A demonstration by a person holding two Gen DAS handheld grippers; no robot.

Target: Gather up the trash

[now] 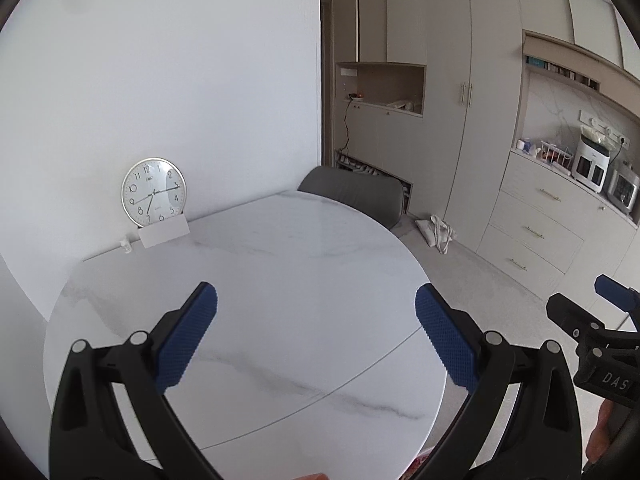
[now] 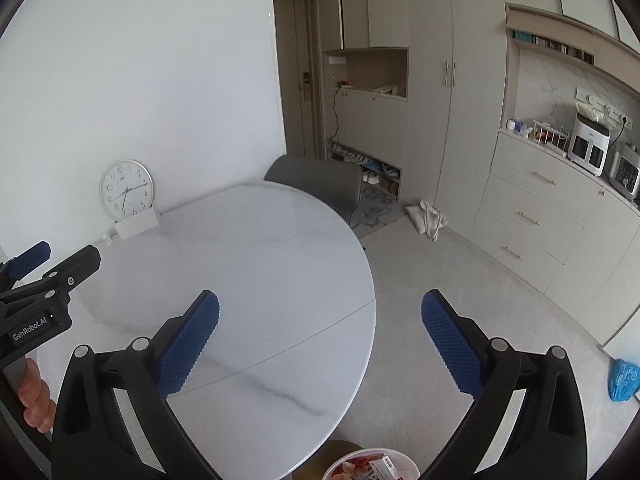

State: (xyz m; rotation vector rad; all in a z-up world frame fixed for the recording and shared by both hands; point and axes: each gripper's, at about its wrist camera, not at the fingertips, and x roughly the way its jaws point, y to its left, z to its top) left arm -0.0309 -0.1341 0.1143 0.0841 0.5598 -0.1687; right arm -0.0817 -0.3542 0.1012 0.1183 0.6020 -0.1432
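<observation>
My left gripper (image 1: pixel 316 312) is open and empty, held above a round white marble table (image 1: pixel 280 280). My right gripper (image 2: pixel 320 320) is open and empty, held over the table's right edge (image 2: pixel 360 280). A round white container (image 2: pixel 372 466) with red and white wrappers inside shows at the bottom edge of the right wrist view, below the table's rim. A blue plastic bag (image 2: pixel 622 378) lies on the floor at the right. Each gripper shows in the other's view: the right one (image 1: pixel 600 332) and the left one (image 2: pixel 44 280).
A wall clock (image 1: pixel 154 192) leans on the wall behind a white card (image 1: pixel 164 234) on the table. A grey chair (image 1: pixel 356 194) stands at the far side. A white cloth bag (image 1: pixel 438 232) lies on the floor by the cabinets (image 1: pixel 536 224).
</observation>
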